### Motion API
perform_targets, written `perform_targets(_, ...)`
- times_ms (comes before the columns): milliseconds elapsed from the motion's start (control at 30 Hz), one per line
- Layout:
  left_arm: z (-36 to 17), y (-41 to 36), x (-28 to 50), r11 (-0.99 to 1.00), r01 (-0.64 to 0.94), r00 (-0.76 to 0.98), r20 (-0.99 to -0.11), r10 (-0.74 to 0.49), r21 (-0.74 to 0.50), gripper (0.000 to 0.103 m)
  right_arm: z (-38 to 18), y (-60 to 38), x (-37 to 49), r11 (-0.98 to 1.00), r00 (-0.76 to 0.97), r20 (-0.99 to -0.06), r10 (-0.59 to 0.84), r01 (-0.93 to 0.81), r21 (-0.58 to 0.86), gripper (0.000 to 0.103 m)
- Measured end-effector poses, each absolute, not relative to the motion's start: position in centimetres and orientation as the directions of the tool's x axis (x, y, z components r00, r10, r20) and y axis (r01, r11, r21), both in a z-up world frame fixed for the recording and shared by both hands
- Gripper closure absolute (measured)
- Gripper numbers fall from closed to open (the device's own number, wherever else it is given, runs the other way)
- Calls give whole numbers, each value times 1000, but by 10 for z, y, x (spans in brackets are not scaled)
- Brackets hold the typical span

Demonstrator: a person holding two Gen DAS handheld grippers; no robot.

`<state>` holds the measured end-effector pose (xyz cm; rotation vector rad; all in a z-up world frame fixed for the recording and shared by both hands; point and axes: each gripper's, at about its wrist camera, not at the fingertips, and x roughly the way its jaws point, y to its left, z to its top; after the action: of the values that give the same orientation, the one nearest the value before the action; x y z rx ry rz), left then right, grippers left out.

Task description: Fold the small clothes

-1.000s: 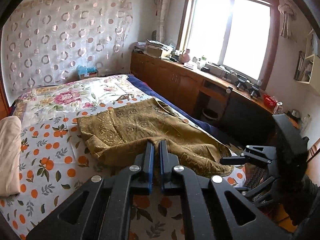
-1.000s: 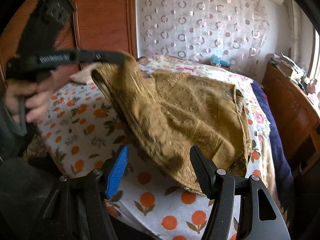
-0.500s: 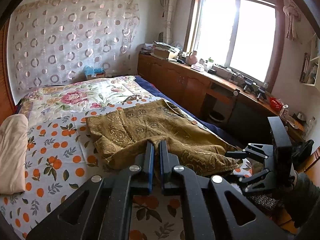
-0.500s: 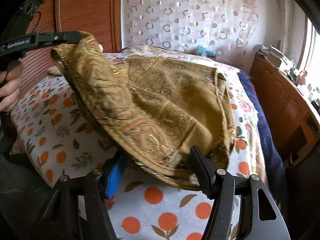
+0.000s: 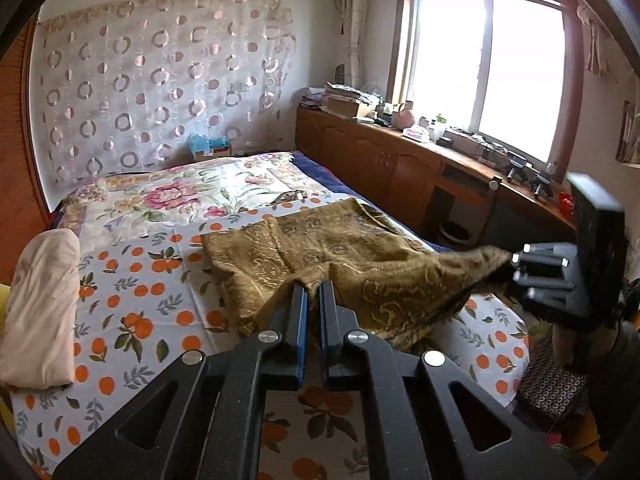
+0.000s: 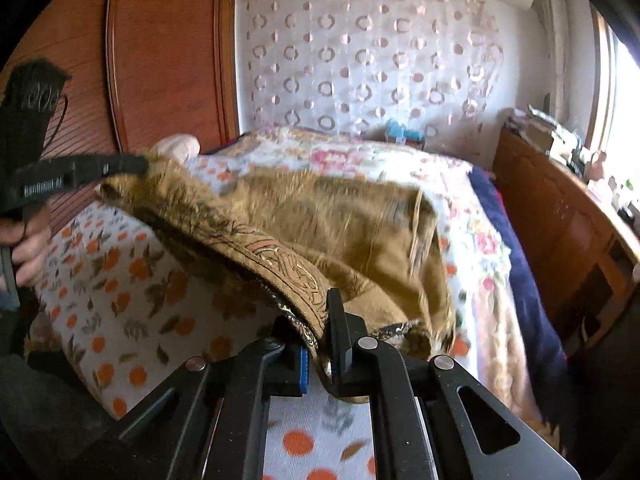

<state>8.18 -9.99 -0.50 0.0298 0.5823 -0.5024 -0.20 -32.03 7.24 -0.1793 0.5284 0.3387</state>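
Note:
A small brown-gold patterned garment [image 5: 328, 256] lies on the bed over the orange-print sheet [image 5: 132, 300]. My left gripper [image 5: 313, 286] is shut on its near hem, and that corner is lifted off the sheet. Over at the right of the left wrist view my right gripper [image 5: 514, 266] pinches another corner and pulls it taut. In the right wrist view the right gripper [image 6: 320, 320] is shut on the garment's [image 6: 340, 216] dark patterned edge. The left gripper [image 6: 142, 164] holds the far corner up at the left, a hand beneath it.
A folded beige cloth [image 5: 40, 304] lies at the bed's left edge. A floral quilt [image 5: 188, 196] covers the far half of the bed. Wooden cabinets [image 5: 400, 172] with clutter run under the window on the right. A wooden headboard [image 6: 168, 60] stands behind the bed.
My right gripper's jaws, open around the garment's edge before, have closed on it and lifted that corner. The left gripper keeps its grip, and the cloth is now stretched between the two.

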Motion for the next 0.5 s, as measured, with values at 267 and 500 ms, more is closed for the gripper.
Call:
perform_targets(267,-15,-94,108,888,449,718,-552,-423,-95,97,87,-316,32,927,824,-485,294,-369,-64,96)
perform_targets(500,-20,-95,135,890,443,704,-574,-417,-104,97,82,-316,63,922,810,-495,315,-384,-41,95)
